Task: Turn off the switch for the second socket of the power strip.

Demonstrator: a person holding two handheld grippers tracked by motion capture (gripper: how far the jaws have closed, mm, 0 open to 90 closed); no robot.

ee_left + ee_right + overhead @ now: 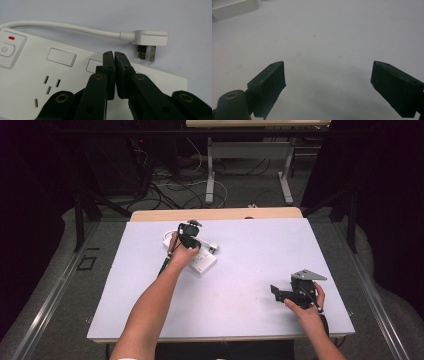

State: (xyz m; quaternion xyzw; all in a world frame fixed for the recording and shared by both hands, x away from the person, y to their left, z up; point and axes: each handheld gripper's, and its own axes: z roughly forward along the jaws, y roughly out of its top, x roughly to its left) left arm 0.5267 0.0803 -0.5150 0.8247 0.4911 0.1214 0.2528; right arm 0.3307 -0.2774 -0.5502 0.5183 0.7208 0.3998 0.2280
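Left gripper view: clenched jaws of the left gripper [114, 56] are pressed over the power strip [30, 75], likely for a button; the plug [150, 38] lies unplugged at 1 o'clock. Right gripper [328, 75] is rested released on the tabletop [332, 30].

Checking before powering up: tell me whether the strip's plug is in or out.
Out: the plug lies on the table, prongs bare, beside the power strip.

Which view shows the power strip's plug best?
The left gripper view: the white plug lies close up beyond the power strip, its pins and cord clear. In the high view it is a small white shape past the left hand. The right gripper view catches a white corner, likely the strip.
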